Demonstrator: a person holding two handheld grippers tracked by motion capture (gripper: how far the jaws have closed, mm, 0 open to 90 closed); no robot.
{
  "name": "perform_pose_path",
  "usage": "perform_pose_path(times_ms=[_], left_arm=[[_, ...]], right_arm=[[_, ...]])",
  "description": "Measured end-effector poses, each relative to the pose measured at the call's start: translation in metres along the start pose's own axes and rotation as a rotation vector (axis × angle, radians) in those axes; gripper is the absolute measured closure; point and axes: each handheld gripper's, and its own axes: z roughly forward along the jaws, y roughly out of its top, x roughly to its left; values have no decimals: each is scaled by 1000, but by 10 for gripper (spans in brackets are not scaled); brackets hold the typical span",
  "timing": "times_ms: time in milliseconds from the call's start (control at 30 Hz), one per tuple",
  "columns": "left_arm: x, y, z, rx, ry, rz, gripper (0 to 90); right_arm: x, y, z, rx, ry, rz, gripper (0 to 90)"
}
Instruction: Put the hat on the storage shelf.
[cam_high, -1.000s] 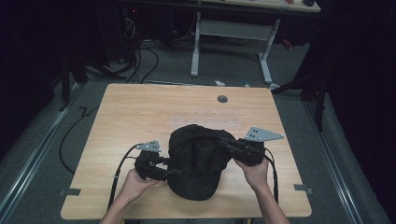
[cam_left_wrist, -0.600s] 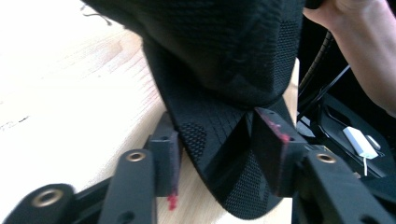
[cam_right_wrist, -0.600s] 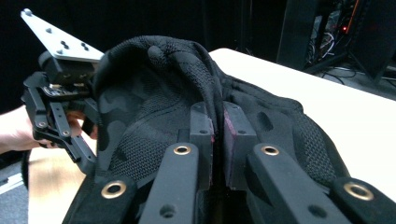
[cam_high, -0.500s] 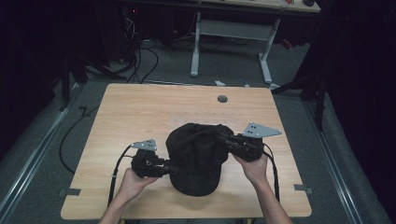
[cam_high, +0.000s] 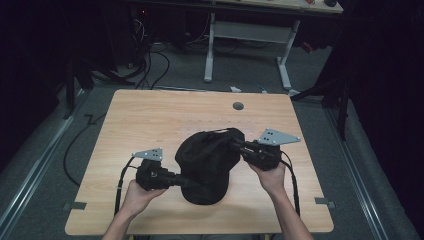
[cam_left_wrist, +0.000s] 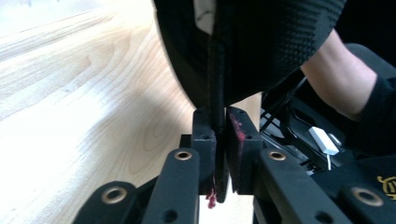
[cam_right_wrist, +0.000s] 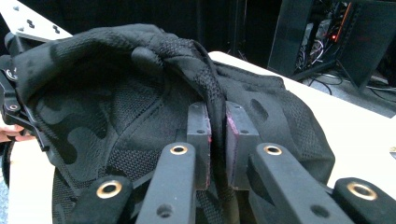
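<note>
High view: left hand-held gripper (cam_high: 186, 182) has just closed onto the black cap (cam_high: 210, 162); right hand-held gripper (cam_high: 236, 145) stays clamped on it.

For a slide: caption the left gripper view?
Left gripper shut on the brim edge of a black cap above a wooden table.

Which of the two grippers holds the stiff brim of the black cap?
The left gripper. Its jaws have just closed on the flat, stiff brim of the cap, at its near edge. The right gripper pinches a soft mesh fold of the crown instead.
</note>
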Motion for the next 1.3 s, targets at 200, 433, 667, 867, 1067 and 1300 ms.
perform_pose_path(times_ms=[200,433,667,867,1067,1300], left_arm=[[-5,2,-3,0,14,13,859],[-5,3,-8,-23,62,7,864],[-6,2,-10,-33,88,7,864],[-5,2,-17,-57,115,-6,864],[-3,2,-23,-98,158,-27,863],[-3,2,-31,-138,186,-29,863]], right_arm=[[-2,-1,0,-4,6,14,792],[-7,-6,-2,0,3,63,598],[-12,-15,-6,-8,-34,101,450],[-17,-28,-14,-7,-89,123,421],[-19,-45,-17,35,-137,142,417],[-20,-72,-14,107,-155,185,377]])
